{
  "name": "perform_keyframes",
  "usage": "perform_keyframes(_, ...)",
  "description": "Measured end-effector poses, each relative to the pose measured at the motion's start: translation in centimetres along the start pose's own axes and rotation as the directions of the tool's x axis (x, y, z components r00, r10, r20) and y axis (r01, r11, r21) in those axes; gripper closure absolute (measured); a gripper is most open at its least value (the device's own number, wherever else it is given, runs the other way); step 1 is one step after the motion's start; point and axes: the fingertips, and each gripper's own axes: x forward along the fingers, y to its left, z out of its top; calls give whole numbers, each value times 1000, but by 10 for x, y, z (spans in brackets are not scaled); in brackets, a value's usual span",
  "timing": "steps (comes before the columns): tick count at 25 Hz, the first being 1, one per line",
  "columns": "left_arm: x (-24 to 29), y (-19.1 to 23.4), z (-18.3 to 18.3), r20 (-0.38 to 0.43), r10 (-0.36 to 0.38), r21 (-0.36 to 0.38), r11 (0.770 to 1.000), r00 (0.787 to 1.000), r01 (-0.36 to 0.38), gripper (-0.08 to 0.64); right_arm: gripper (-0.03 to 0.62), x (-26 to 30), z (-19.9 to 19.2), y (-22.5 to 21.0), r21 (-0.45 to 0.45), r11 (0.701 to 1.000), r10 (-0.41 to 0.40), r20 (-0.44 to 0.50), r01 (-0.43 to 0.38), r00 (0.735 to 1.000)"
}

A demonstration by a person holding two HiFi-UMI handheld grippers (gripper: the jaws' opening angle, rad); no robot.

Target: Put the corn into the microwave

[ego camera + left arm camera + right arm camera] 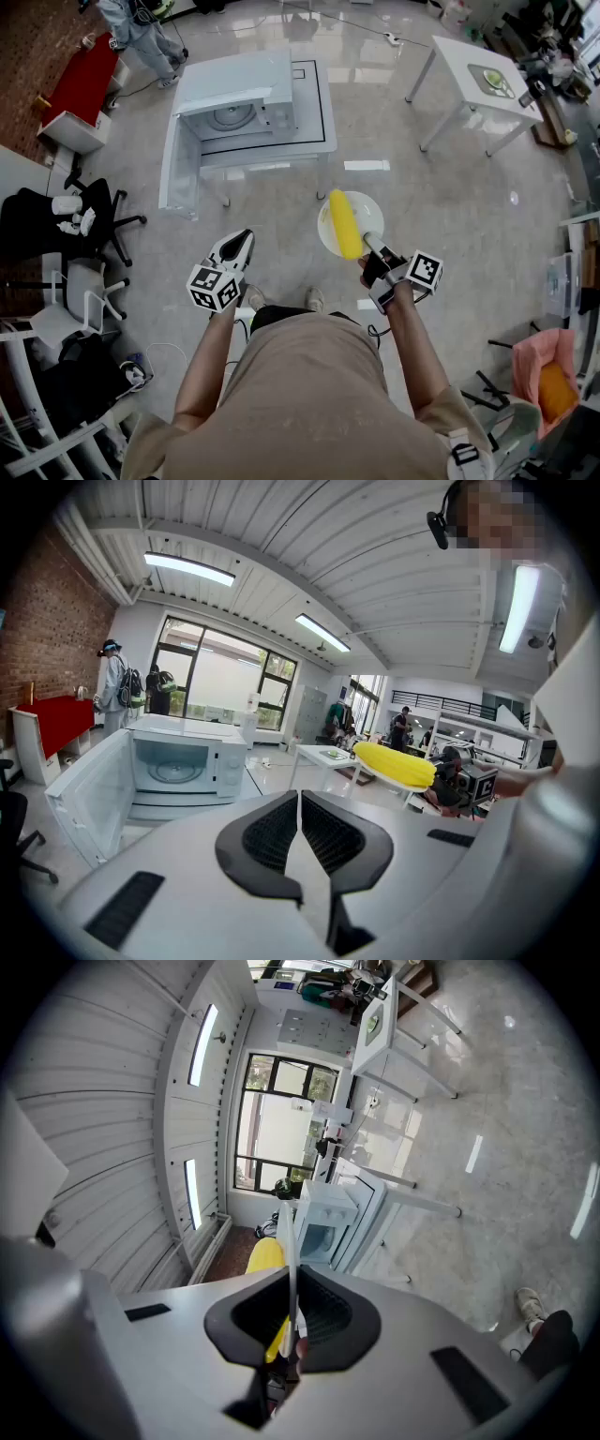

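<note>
My right claw (292,1312) pinches the plate (325,227) rim; the corn (345,223) lies lengthwise ahead of it, the microwave (234,108) farther ahead-left.

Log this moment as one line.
right hand-held gripper: shut on plate | corn: on plate | left hand-held gripper: shut, empty | microwave: door open

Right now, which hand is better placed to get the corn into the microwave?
The right gripper. Its jaws are clamped on the rim of the white plate carrying the corn, and the microwave stands ahead with its door open. The left gripper is shut and empty.
</note>
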Motion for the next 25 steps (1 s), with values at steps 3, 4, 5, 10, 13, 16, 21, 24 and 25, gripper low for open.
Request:
perform_keyframes(3, 1, -5, -2, -4, 3, 2, 1000, 1000, -3, 554, 568, -1, -1, 2, 8, 1000, 16, -6, -16, 1000)
perform_keyframes(4, 1, -6, -2, -5, 4, 2, 1000, 1000, -4, 554, 568, -1, -1, 3, 7, 1000, 18, -9, -18, 1000)
perform_keyframes(5, 1, -7, -2, -5, 5, 3, 1000, 1000, -5, 554, 568, -1, -1, 4, 4, 1000, 19, -11, -19, 1000)
perform_keyframes(10, 2, -13, 3, -2, 7, 13, 1000, 1000, -7, 554, 568, -1, -2, 5, 6, 1000, 31, -29, -31, 999)
perform_keyframes(13, 3, -17, 2, -2, 13, 17, 1000, 1000, -13, 554, 567, 0, -1, -1, 30, 999, 30, -29, -30, 999)
perform_keyframes(16, 2, -23, -1, -5, 16, 20, 1000, 1000, -15, 554, 568, 1, -2, -8, 57, 998, 43, -28, -41, 999)
perform_keyframes(21, -2, -28, -6, -10, 27, 15, 1000, 1000, -26, 554, 568, 4, -6, -8, 103, 992, 74, -39, -69, 997)
perform_keyframes(24, -6, -27, -3, -8, 41, 14, 999, 999, -41, 554, 568, 9, -7, -2, 99, 992, 88, -52, -82, 995)
perform_keyframes(25, -8, -27, -3, -10, 47, 11, 999, 999, -47, 554, 568, 10, -7, 0, 92, 992, 89, -57, -84, 994)
